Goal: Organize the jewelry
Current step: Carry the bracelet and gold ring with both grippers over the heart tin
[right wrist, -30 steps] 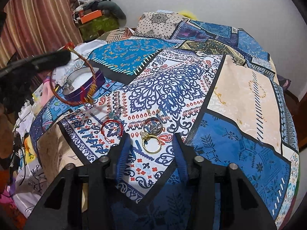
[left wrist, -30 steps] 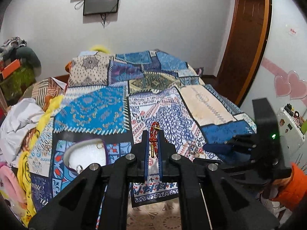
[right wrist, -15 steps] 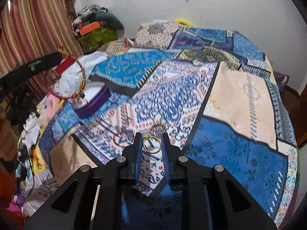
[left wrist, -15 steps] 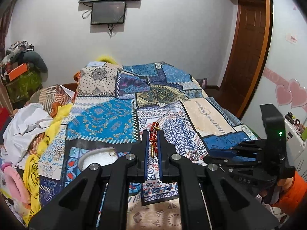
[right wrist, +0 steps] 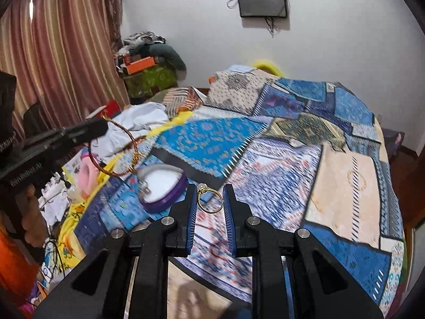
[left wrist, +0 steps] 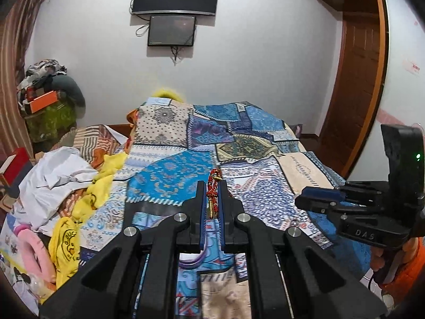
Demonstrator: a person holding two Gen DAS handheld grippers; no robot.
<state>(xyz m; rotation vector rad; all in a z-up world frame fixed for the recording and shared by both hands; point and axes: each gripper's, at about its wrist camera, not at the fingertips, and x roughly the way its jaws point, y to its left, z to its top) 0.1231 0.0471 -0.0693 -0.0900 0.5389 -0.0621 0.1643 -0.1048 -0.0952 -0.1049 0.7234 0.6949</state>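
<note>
My left gripper (left wrist: 211,186) is shut on a red and gold bangle (left wrist: 213,192), seen edge-on between the blue pads; in the right wrist view the same bangle (right wrist: 117,146) hangs from that gripper above the bed's left side. My right gripper (right wrist: 210,190) is shut on a gold ring (right wrist: 209,199) with a pale stone, lifted above the patchwork bedspread (right wrist: 305,159). A round purple box (right wrist: 163,188) with a white inside lies open on the bedspread just left of the right gripper and below the bangle. In the left wrist view the right gripper (left wrist: 301,200) shows at the right.
White and yellow clothes (left wrist: 58,183) and a pink item (left wrist: 32,247) pile on the bed's left side. A cluttered stack with an orange box (right wrist: 139,65) stands by the curtain (right wrist: 53,53). A wooden door (left wrist: 353,87) is at the right.
Both grippers have risen and tilted up from the bedspread. My right gripper closed on the gold ring and lifted it. The left gripper still holds the bangle.
</note>
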